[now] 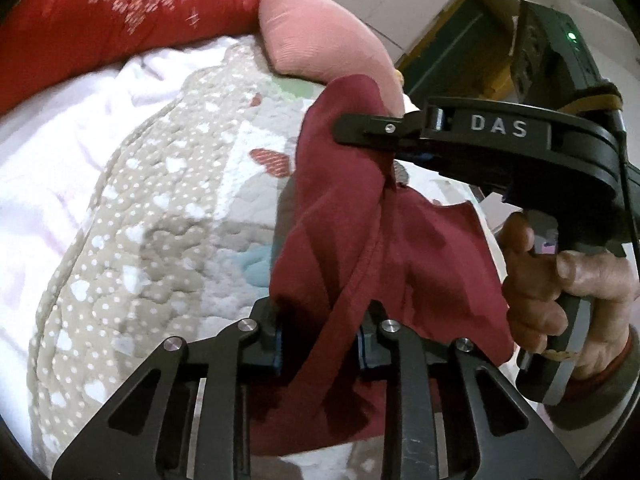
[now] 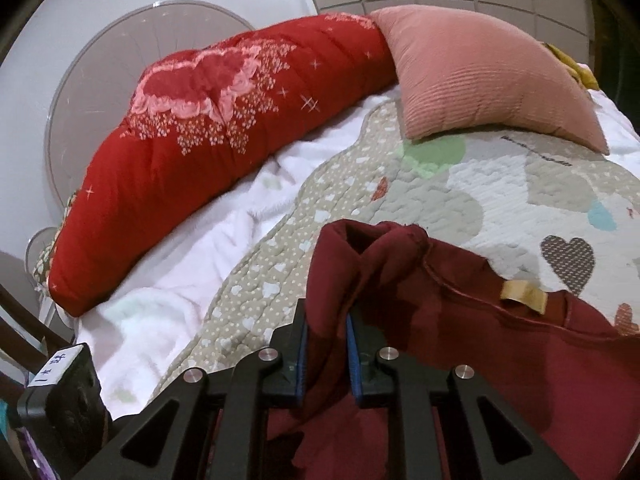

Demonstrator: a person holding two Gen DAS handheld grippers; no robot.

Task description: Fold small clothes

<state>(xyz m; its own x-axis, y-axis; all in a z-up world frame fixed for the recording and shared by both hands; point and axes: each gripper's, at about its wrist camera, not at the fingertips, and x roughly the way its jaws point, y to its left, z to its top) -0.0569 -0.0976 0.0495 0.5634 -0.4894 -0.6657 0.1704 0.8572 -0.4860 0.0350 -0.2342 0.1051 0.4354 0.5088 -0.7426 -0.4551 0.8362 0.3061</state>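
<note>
A dark red garment [image 1: 400, 248] hangs bunched between the two grippers, lifted off the patterned quilt [image 1: 168, 208]. At the bottom of the left wrist view, my left gripper [image 1: 320, 340] is shut on a fold of it, and the cloth fills the gap between the blue pads. My right gripper [image 1: 384, 140] comes in from the right, held by a hand [image 1: 560, 292], and pinches the garment's upper edge. In the right wrist view the right gripper [image 2: 326, 344] is shut on a rolled edge of the garment [image 2: 460, 320]. A tan label [image 2: 524, 294] shows near the garment's seam.
A red quilted cover [image 2: 192, 152] lies rolled along the far side of the bed on a white blanket [image 2: 168, 280]. A pink pillow [image 2: 488, 84] rests at the head. A round fan [image 2: 80, 92] stands behind the bed. A cardboard box [image 1: 460, 40] sits beyond the bed.
</note>
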